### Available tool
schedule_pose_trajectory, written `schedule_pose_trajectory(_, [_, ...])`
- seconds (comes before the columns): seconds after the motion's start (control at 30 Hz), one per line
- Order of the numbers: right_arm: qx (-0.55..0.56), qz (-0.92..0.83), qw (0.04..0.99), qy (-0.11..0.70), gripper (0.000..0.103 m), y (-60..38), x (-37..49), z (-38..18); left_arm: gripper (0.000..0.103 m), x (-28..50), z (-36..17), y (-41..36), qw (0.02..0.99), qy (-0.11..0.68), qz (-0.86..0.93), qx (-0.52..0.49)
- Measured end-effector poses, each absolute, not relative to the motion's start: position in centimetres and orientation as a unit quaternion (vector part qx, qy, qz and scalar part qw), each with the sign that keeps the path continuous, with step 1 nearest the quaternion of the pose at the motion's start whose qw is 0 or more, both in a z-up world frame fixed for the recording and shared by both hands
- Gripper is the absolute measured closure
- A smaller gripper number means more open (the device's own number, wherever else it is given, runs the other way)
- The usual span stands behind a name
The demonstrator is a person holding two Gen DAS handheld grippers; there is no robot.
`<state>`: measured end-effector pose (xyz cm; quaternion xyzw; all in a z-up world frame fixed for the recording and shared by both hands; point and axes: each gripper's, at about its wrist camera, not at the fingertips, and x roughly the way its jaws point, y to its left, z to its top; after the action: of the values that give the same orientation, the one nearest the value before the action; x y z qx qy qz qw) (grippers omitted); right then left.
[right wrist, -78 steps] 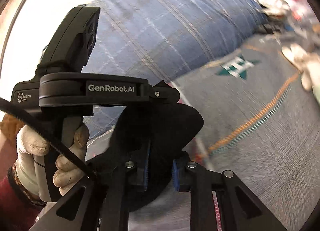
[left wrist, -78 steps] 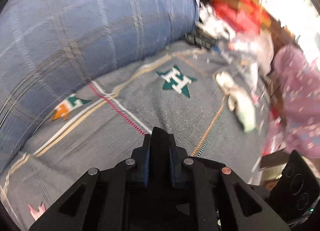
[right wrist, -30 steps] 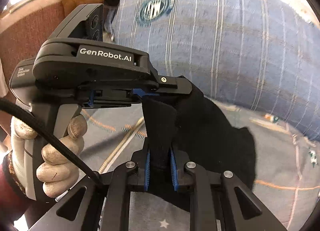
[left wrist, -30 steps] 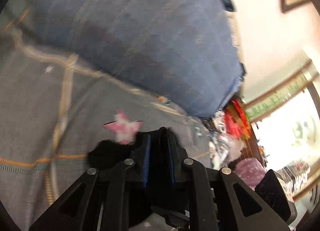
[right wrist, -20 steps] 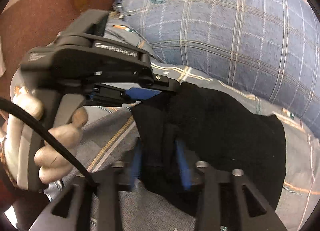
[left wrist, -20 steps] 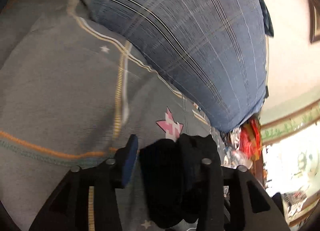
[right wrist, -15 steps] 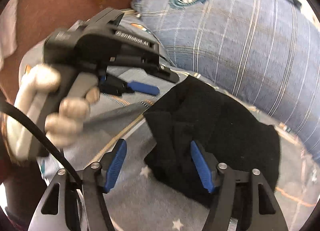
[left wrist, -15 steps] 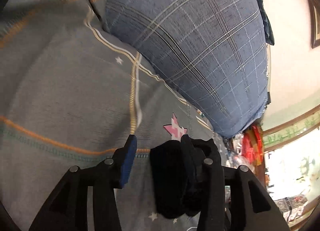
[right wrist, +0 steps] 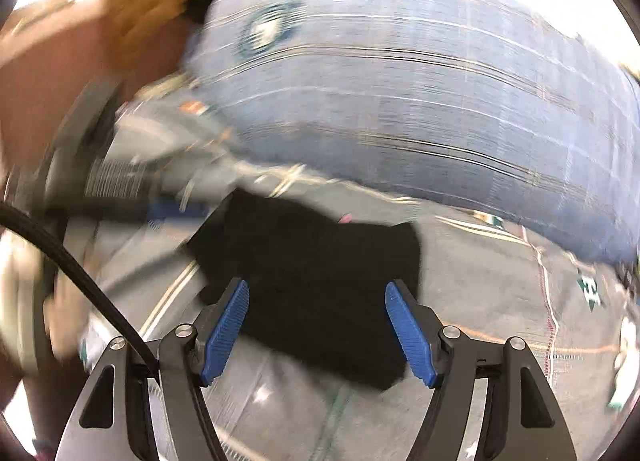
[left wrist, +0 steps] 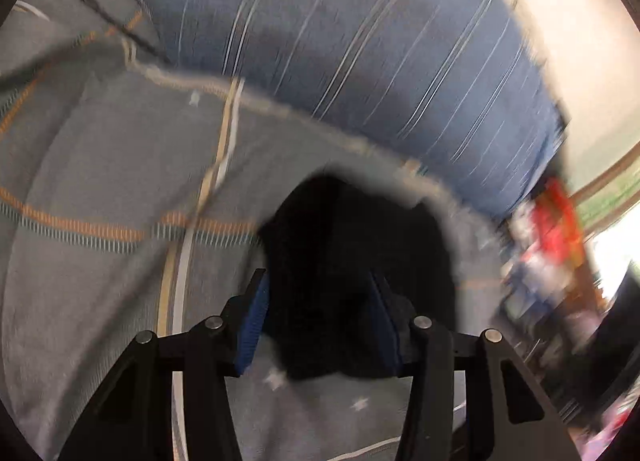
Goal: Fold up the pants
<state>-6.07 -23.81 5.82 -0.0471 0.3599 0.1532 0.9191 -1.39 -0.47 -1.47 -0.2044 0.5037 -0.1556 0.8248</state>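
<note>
While both tongs spread wider, left tongs (left wrist: pixel 318 319) and right tongs (right wrist: pixel 316 327) grip nothing; the folded black pants (right wrist: pixel 316 273) lie on the grey bedspread (left wrist: pixel 100 281).

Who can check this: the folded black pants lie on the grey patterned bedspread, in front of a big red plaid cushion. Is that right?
Not quite. The cushion is blue plaid, not red, as the right wrist view shows. The rest stands: the folded black pants lie on the grey patterned bedspread, in front of it.
</note>
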Motion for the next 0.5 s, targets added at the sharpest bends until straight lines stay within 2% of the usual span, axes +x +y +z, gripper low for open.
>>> schedule_pose_trajectory(0.2, [-0.115, 0.163, 0.900, 0.388, 0.027, -20.2, -1.0, 5.0, 0.055, -3.4, -2.7, 0.5, 0.821, 0.497, -0.149, -0.240])
schedule_pose_trajectory(0.5, [-0.259, 0.177, 0.849, 0.426, 0.026, -10.6, 3.6, -0.5, 0.055, -6.6, -3.4, 3.6, 0.816, 0.495, -0.149, -0.259])
